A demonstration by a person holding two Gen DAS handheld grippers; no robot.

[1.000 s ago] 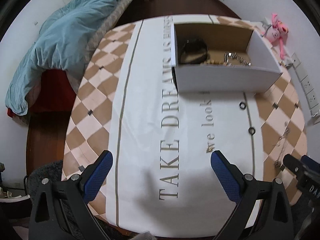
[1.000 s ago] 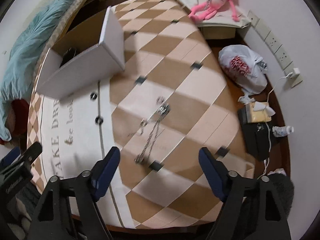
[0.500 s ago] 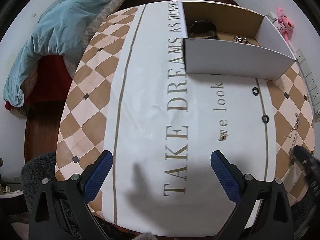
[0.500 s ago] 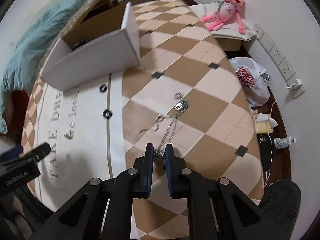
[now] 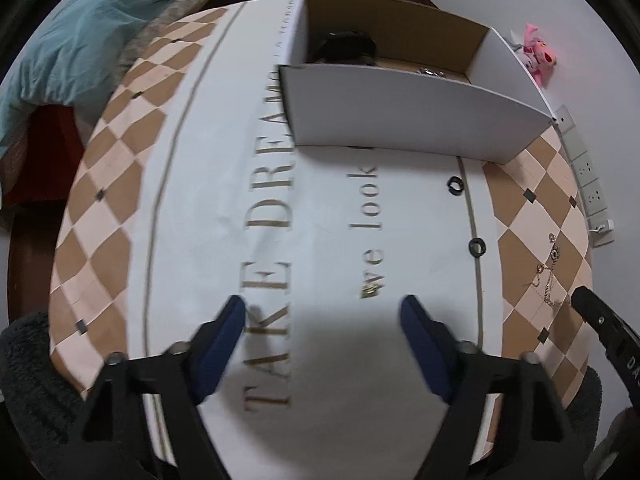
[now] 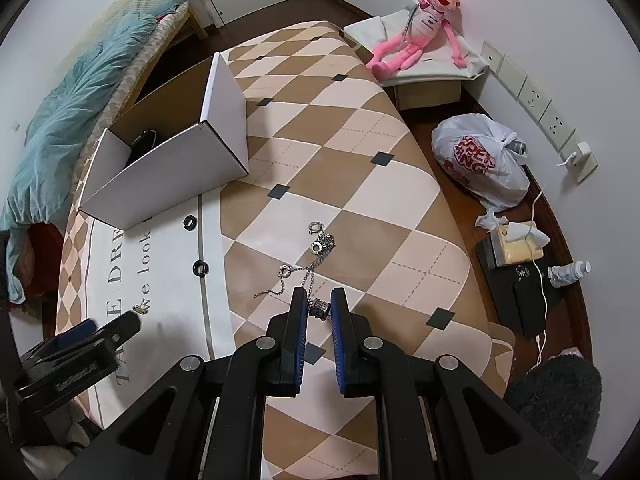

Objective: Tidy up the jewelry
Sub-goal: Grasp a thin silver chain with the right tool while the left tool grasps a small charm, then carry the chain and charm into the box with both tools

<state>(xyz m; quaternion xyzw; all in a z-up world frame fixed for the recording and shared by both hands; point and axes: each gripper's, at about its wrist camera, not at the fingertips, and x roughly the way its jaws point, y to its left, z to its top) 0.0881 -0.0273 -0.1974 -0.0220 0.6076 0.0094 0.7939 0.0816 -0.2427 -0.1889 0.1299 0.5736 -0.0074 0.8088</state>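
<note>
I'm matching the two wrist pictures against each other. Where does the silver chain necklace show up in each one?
Left wrist: silver chain necklace at far right, on the checkered cloth.
Right wrist: centre, one end clamped in the right gripper.
Shared landmark: white cardboard box.

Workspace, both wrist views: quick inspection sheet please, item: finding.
Surface: checked and lettered cloth over the table, lying flat.
Job's things: white cardboard box open, dark item and metal pieces inside; chain necklace on the cloth; two black rings; small gold piece.
Clutter: nothing seen on the cloth.
Grippers: right tool shut on the necklace's bead end; left tool closing, nothing between the jaws, gold piece just ahead.
Cables: white cable on the floor, from a wall plug.
Surroundings: pink plush toy, tied plastic bag, teal blanket, wall sockets.
</note>
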